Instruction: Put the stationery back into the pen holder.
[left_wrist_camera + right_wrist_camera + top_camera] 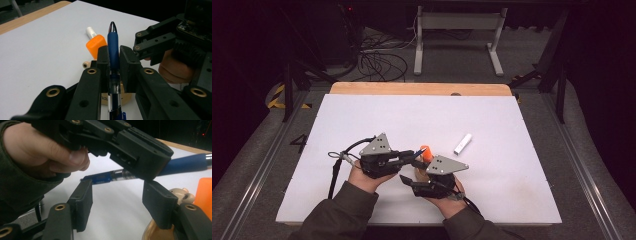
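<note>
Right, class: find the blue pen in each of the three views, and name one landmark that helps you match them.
High view: blue pen just below centre, in the left gripper.
Left gripper view: upright at centre, clamped between the jaws.
Right gripper view: crossing the upper right.
Shared landmark: the orange block.

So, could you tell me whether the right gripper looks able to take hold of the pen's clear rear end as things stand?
Probably yes. The right gripper stands open just under the blue pen, which the left gripper clamps further along its barrel. Nothing lies between the open jaws and the pen's rear end.
</note>
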The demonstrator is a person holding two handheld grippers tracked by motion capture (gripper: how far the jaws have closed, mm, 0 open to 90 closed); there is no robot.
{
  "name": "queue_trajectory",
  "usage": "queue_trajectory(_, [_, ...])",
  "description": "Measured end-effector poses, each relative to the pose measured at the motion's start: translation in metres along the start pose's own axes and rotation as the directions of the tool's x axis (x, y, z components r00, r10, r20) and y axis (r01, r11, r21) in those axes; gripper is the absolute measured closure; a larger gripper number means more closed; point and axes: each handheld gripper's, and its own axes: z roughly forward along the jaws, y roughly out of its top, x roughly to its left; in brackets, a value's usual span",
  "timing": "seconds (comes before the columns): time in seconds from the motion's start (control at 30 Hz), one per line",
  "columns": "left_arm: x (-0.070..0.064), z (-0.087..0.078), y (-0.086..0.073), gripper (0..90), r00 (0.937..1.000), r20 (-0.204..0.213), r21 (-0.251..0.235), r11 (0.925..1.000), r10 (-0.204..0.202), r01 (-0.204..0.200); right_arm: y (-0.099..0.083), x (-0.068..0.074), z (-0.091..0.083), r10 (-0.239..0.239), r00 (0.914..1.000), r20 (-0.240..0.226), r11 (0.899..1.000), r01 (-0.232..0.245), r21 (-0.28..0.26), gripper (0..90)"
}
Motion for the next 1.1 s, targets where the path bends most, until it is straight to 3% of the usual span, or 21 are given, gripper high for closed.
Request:
queue_trajectory(0.6, [-0.008, 0.002, -0.002, 79.0, 0.9999, 0.013, -0.003, 1.0, -0.004, 0.004, -0.007, -0.001, 0.005, 0.079, 0.9968, -0.007, 0.996, -0.079, -0.04, 46.9])
queue_trajectory(0.9, [-0.01, 0.002, -0.002, 79.0, 0.9997, 0.023, -0.005, 0.9999, -0.011, 0.011, -0.008, -0.005, 0.003, 0.128, 0.991, -0.039, 0.989, -0.13, -0.064, 50.9])
queue_trajectory(1.1, [-0.011, 0.002, -0.002, 79.0, 0.9995, 0.027, -0.004, 0.9999, -0.015, 0.015, -0.008, -0.006, 0.002, 0.137, 0.9899, -0.036, 0.988, -0.139, -0.063, 54.8])
